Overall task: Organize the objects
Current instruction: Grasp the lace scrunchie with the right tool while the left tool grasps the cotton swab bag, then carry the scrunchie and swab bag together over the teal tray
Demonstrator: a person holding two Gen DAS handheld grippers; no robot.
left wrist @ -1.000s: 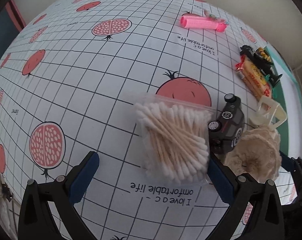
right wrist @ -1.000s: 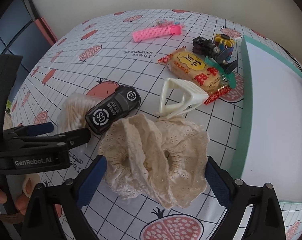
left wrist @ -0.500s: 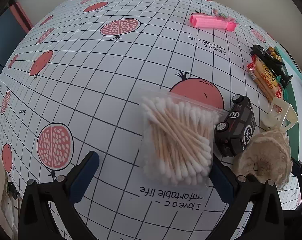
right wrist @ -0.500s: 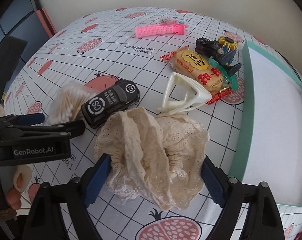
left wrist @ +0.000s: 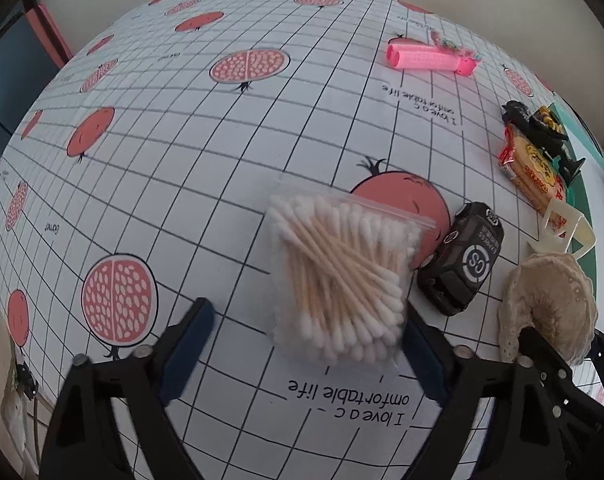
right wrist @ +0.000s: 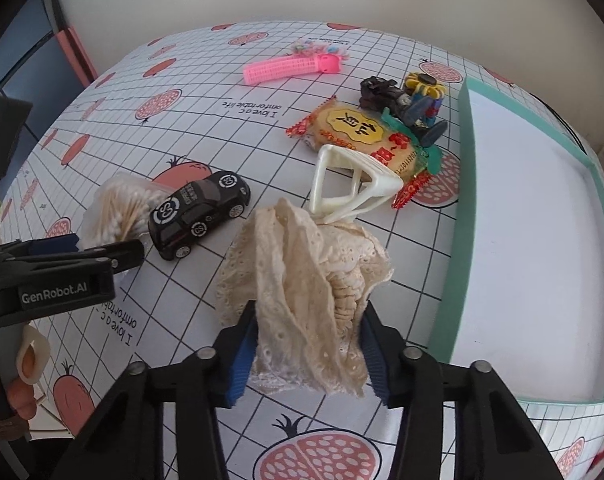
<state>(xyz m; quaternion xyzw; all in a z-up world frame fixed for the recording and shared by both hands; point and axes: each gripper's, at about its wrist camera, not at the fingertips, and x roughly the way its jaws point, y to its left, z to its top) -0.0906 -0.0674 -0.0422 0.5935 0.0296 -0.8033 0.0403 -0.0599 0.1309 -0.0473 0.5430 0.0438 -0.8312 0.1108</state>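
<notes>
Right tongs point(right wrist: 308, 356) now closed on lace cloth point(right wrist: 306, 276), left tongs point(left wrist: 302, 354) wide, empty

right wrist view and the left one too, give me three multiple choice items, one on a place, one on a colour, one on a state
1. The toy car lies:
A. inside the tray
B. beside the cotton swab bag
C. on the snack pack

2. The hair roller is:
A. pink
B. blue
C. green

3. The right gripper is:
A. wide open above the car
B. shut on nothing
C. closed on the lace cloth

Answers: 1 B, car and bag sit side by side on the tablecloth. 2 A, it shows bright pink. 3 C, both pads press the cloth's sides.
</notes>
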